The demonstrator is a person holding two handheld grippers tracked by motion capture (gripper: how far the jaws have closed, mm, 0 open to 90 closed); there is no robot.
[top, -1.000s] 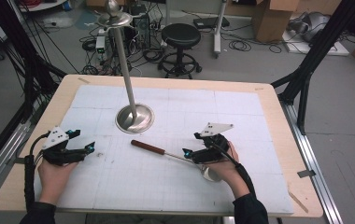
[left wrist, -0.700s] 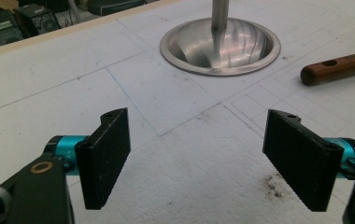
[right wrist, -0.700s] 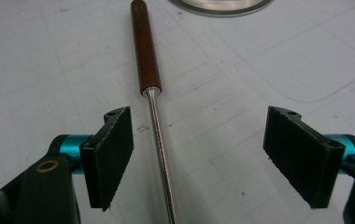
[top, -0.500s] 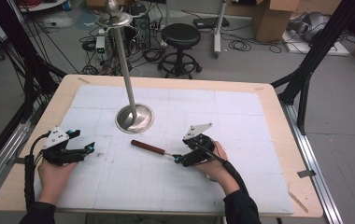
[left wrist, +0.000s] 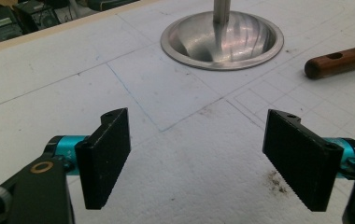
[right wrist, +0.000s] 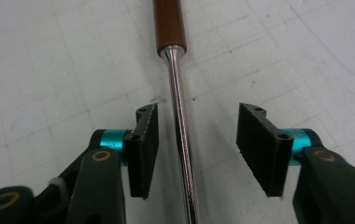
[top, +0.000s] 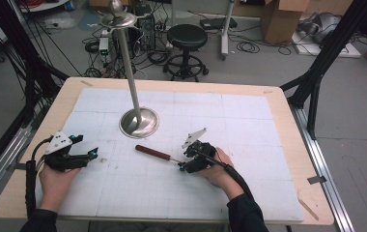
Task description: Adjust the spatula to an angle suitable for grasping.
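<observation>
Brown wood and bright steel make up the tool (top: 155, 153). In the high view it lies flat on the white mat (top: 249, 116), just near of the stand's round base (top: 139, 123). Its long axis runs from the wooden handle at far left to the steel shaft at near right, where the shaft ends between the jaws of the right gripper (top: 182, 167). The left gripper (top: 92, 154) rests well apart at the mat's left side, pointing right. Bare mat lies on every side of the tool: broad to the right and near, narrower toward the base. The table's wooden edge (top: 288, 121) frames the mat all round.

In the left gripper view, the left gripper (left wrist: 196, 156) stands wide open with nothing between its pads. Beyond it sits the steel base (left wrist: 222, 42), and the handle's rounded end (left wrist: 339, 59) enters from the right with a small hole through it. Open mat separates the jaws from both.

In the right gripper view, the shaft (right wrist: 181, 135) runs straight away from the camera up to the handle (right wrist: 169, 23). The right gripper (right wrist: 196, 144) has just been closing around it. The shaft lies close beside the left pad, with a clear gap to the right pad, so it is not yet clamped.
</observation>
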